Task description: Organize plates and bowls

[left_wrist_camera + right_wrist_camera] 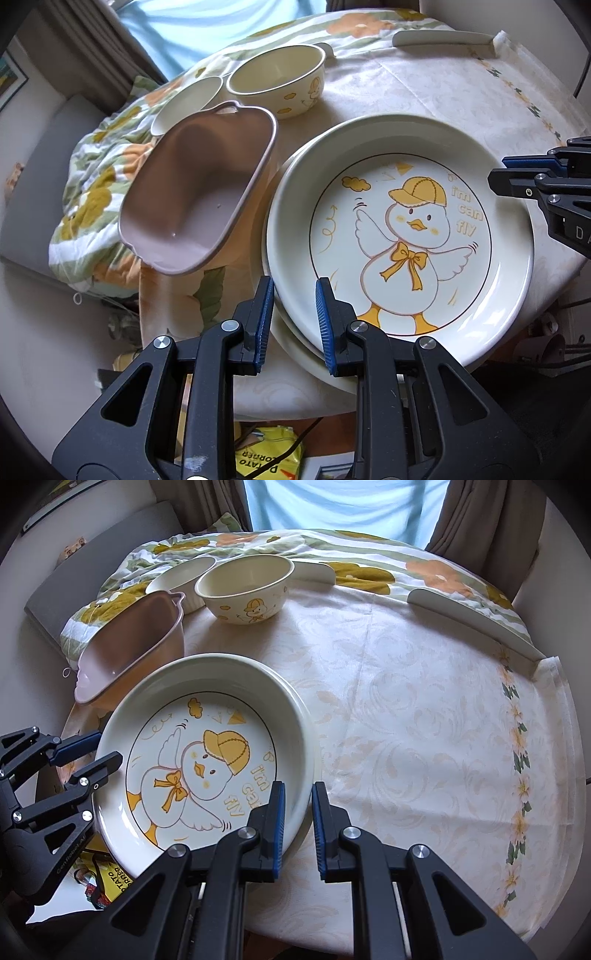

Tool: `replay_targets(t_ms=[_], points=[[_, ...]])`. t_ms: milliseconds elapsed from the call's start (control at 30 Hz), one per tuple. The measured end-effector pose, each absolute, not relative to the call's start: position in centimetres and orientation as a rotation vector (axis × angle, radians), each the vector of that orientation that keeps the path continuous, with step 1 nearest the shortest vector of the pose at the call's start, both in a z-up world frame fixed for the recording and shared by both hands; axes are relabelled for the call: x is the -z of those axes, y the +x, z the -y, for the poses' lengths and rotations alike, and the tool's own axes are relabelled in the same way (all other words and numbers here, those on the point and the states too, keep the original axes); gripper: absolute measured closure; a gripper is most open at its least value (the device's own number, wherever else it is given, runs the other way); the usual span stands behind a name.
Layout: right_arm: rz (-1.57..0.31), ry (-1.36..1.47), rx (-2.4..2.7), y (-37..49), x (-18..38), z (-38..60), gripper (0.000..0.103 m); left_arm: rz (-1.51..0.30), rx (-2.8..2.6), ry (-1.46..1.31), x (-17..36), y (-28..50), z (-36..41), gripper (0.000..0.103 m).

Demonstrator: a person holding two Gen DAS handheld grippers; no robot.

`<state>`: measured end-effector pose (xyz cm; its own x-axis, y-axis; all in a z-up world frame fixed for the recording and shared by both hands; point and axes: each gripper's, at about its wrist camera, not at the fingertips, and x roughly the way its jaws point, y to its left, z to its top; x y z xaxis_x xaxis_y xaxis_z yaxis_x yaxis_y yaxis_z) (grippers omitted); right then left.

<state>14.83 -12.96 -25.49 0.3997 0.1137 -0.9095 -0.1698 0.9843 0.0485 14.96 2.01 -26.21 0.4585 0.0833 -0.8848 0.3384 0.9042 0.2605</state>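
Pink handled dish (192,192): being seen tilted at the left edge of the tabletop (406,720), partly over a floral cloth (96,177).

Ribbed white bowl (184,99): being shown behind the pink dish, just beside a duck-print bowl (277,79) toward the far edge.

Left gripper (291,321): fingers being held apart, straddling the near-left rim of the duck plate (400,236); whether the pads are touching the rim cannot be told.

Duck plate: being carried on a second plate (295,339), whose rim is showing beneath it at the near-left edge of the tabletop.

Right gripper (298,829): fingers being held released, set either side of the plate's right rim, not clamped.
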Motion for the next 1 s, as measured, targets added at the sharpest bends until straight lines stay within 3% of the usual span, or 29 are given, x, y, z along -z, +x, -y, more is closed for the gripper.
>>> replay_targets(t_ms=[200, 267, 333, 367, 400, 433, 467, 600, 667, 833, 1000], points=[[-1.147, -0.008, -0.187, 14.9, 25.2, 13.5, 0.090, -1.112, 0.154, 0.399, 25.9, 15.1, -2.0, 0.079], [-1.146, 0.026, -0.210, 15.0, 24.8, 14.0, 0.090, -1.114, 0.132, 0.374, 25.6, 15.1, -1.9, 0.064], [-1.130, 0.047, -0.240, 15.0, 24.2, 14.6, 0.089, -1.102, 0.104, 0.358, 25.1, 15.0, -1.7, 0.016], [-1.121, 0.045, -0.252, 15.0, 24.0, 14.7, 0.079, -1.084, 0.092, 0.346, 24.7, 14.7, -1.5, 0.011], [-1.110, 0.038, -0.268, 15.1, 23.5, 15.0, 0.069, -1.069, 0.082, 0.329, 24.3, 14.5, -1.4, 0.011], [-1.101, 0.036, -0.283, 15.2, 23.3, 15.3, 0.037, -1.069, 0.073, 0.313, 24.0, 14.4, -1.3, 0.011], [-1.094, 0.040, -0.297, 15.3, 23.1, 15.5, 0.016, -1.073, 0.050, 0.291, 23.7, 14.4, -1.2, 0.011], [-1.068, 0.044, -0.383, 16.4, 21.9, 16.7, 0.012, -1.096, -0.018, 0.157, 22.3, 14.3, -2.3, 0.011], [-1.056, 0.047, -0.461, 17.2, 21.0, 16.9, 0.001, -1.084, -0.060, 0.058, 20.8, 14.1, -3.7, 0.011], [-1.089, 0.005, -0.634, 20.6, 19.0, 15.8, 0.001, -1.023, -0.178, -0.183, 17.8, 14.3, -7.8, 0.006], [-1.110, -0.019, -0.698, 24.6, 18.8, 12.5, 0.001, -1.008, -0.258, -0.434, 18.1, 15.7, -13.2, 0.006]])
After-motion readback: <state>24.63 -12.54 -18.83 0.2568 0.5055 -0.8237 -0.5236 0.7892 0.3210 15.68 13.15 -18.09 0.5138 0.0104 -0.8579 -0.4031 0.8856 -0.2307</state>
